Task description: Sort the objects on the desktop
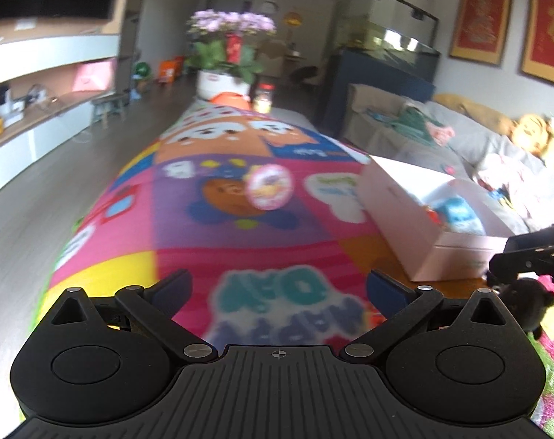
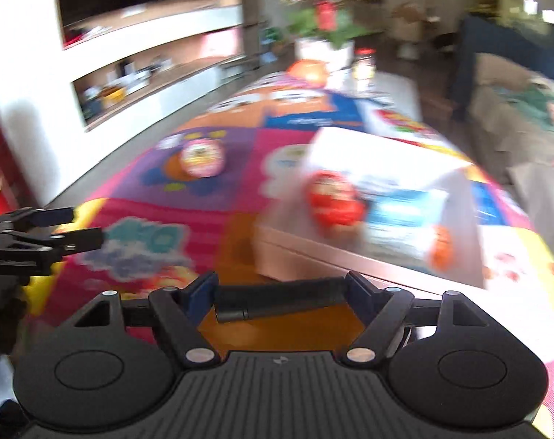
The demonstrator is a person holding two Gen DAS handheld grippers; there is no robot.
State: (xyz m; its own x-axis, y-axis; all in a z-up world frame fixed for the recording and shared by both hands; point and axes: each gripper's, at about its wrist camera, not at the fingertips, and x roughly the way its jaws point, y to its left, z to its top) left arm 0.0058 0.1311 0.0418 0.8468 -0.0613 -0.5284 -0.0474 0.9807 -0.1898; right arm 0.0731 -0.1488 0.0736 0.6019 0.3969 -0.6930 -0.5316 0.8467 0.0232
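Observation:
My right gripper (image 2: 280, 285) is shut on a black cylinder (image 2: 277, 300), which lies crosswise between its blue pads, just in front of an open white box (image 2: 313, 252). Inside the box are a red round toy (image 2: 333, 199), a blue packet (image 2: 401, 216) and a small orange item (image 2: 441, 247). My left gripper (image 1: 279, 281) is open with nothing between its fingers, over the colourful cartoon tablecloth (image 1: 203, 226). A round pink tin (image 1: 269, 187) lies on the cloth ahead of it. The white box (image 1: 416, 219) sits to its right, and the right gripper (image 1: 533, 252) shows at the right edge.
At the table's far end stand a white pot of purple flowers (image 1: 222, 80), an orange bowl (image 1: 229, 98) and a jar (image 1: 264, 97). A grey sofa (image 1: 478, 139) with toys runs along the right, and white shelving (image 1: 39, 117) along the left wall. Both views are blurred.

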